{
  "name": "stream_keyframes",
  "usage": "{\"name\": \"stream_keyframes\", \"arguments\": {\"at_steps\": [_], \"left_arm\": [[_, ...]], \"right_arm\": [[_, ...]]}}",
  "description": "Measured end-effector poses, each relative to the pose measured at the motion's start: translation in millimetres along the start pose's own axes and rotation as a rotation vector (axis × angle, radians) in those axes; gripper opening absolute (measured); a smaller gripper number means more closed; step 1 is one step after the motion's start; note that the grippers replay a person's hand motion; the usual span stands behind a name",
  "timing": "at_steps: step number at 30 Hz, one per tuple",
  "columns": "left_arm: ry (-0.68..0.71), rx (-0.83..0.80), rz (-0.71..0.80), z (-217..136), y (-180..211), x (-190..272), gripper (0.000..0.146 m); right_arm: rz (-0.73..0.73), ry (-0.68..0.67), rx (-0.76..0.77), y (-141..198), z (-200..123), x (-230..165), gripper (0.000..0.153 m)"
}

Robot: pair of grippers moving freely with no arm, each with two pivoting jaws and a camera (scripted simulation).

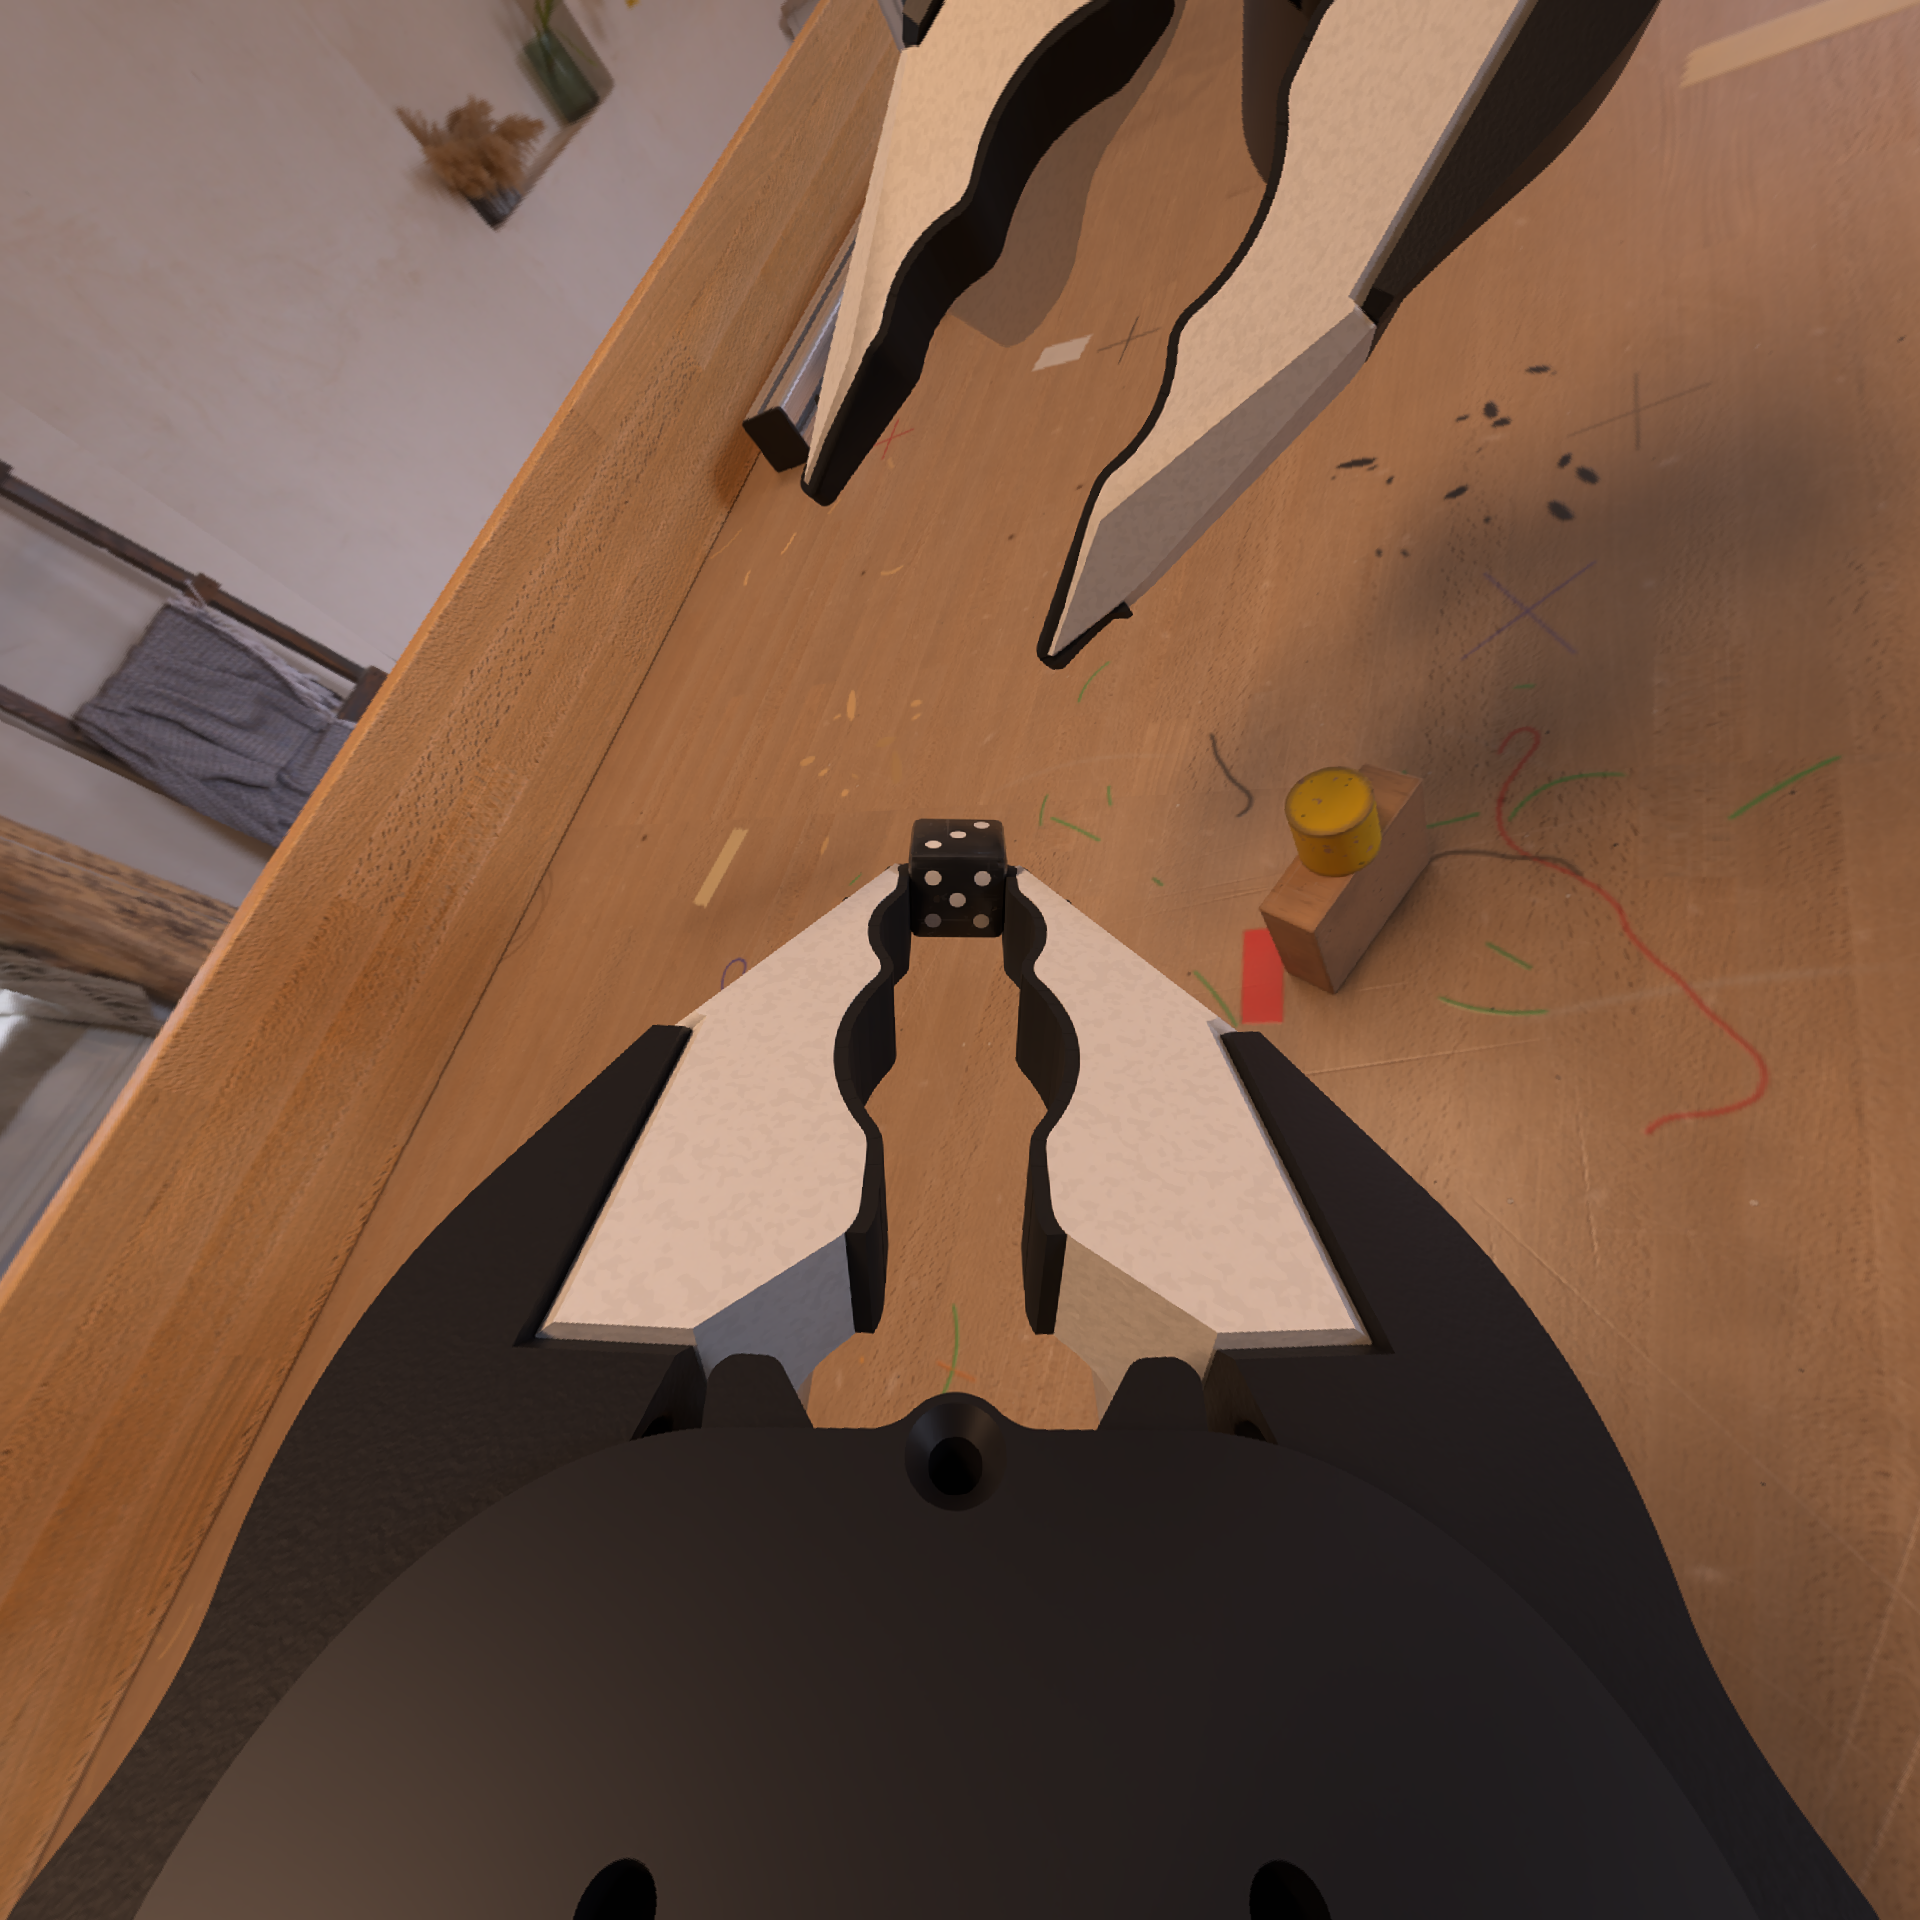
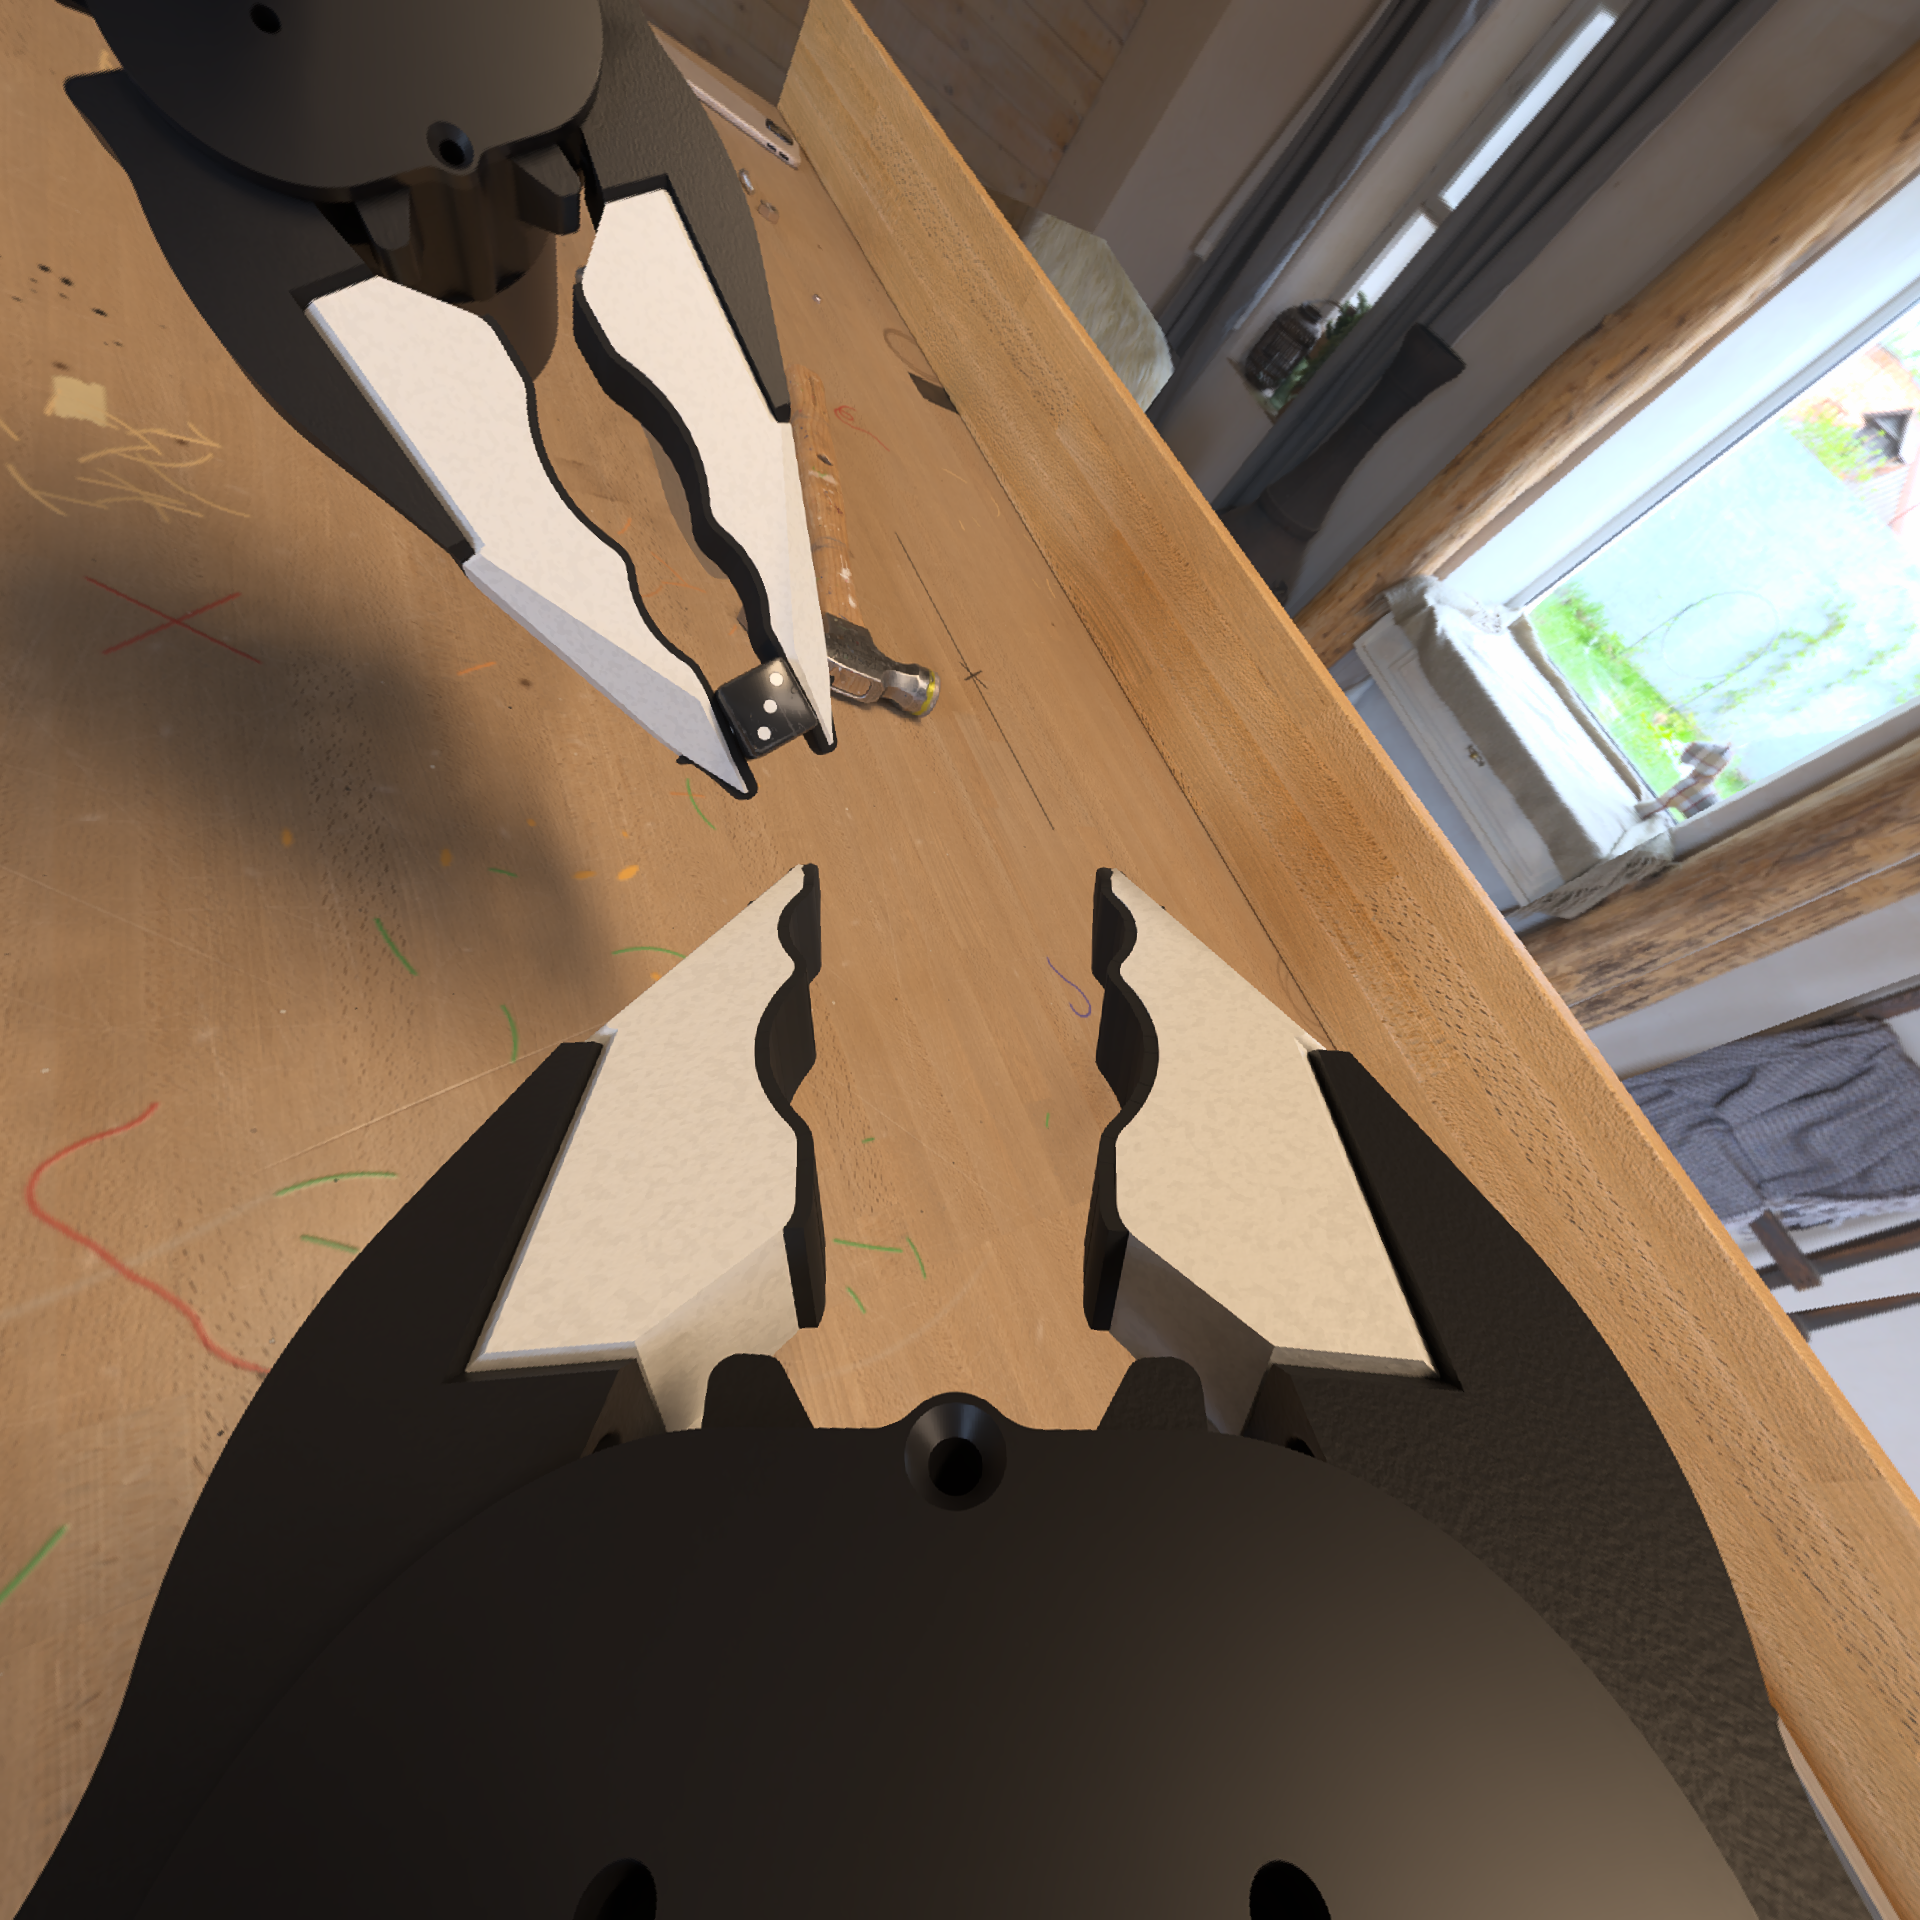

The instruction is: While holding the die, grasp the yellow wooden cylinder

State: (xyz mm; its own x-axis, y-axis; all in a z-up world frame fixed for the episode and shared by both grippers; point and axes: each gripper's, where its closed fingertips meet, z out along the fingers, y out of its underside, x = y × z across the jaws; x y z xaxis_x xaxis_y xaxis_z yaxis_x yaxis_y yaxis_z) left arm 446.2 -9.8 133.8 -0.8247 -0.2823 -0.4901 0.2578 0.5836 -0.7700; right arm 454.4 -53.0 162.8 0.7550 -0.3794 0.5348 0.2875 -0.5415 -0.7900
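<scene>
Left gripper: jaws clamped on the die, held at the very fingertips above the workbench. The die is a black cube with white pips and rounded corners.

Right gripper: jaws apart, nothing between them, bare bench below. In the left wrist view it enters from 12 o'clock, tips pointing toward the die with a clear gap left.

The yellow wooden cylinder is short and stubby, with a flat speckled top. It stands upright on a pale wooden block, at 3 o'clock from the die and well apart from both grippers. It does not show in the right wrist view. No object stands between the right gripper's tips and the cylinder.

Surroundings: a red rectangular tab lies flat just beside the block at its 8 o'clock. A red string curls across the bench past the block, with green thread scraps scattered about. A dark rectangular bar lies near the bench edge, partly behind the right gripper. In the right wrist view a hammer with a wooden handle and metal head lies on the bench behind the left gripper.

Gripper fingers are pale and matt with wavy black inner pads, on black bodies. The bench is light wood grain, scuffed, with pencil crosses and dark speckles.
</scene>
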Motion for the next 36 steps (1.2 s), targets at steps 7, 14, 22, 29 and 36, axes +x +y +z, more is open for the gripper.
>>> {"name": "stream_keyframes", "arguments": {"at_steps": [7,14,22,29,36], "left_arm": [[0.057,0.068,-0.094,-0.5,-6.0,2.1,0.016],[0.124,0.162,-0.244,-2.9,-12.7,0.1,0.016],[0.238,0.303,-0.481,-9.8,-24.1,-5.3,0.016],[0.301,0.323,-0.565,-12.3,-26.5,-4.6,0.016],[0.264,0.305,-0.538,-18.1,-24.5,-9.2,0.016]], "right_arm": [[0.03,-0.009,0.025,-3.4,-3.1,1.7,0.053],[0.063,0.001,0.043,-5.6,-5.6,5.8,0.054],[0.079,0.055,0.093,-15.4,-8.9,13.8,0.079],[0.067,0.042,0.053,-11.4,-11.3,12.0,0.082],[0.239,-0.302,-0.222,42.1,-17.9,-38.1,0.06]]}}
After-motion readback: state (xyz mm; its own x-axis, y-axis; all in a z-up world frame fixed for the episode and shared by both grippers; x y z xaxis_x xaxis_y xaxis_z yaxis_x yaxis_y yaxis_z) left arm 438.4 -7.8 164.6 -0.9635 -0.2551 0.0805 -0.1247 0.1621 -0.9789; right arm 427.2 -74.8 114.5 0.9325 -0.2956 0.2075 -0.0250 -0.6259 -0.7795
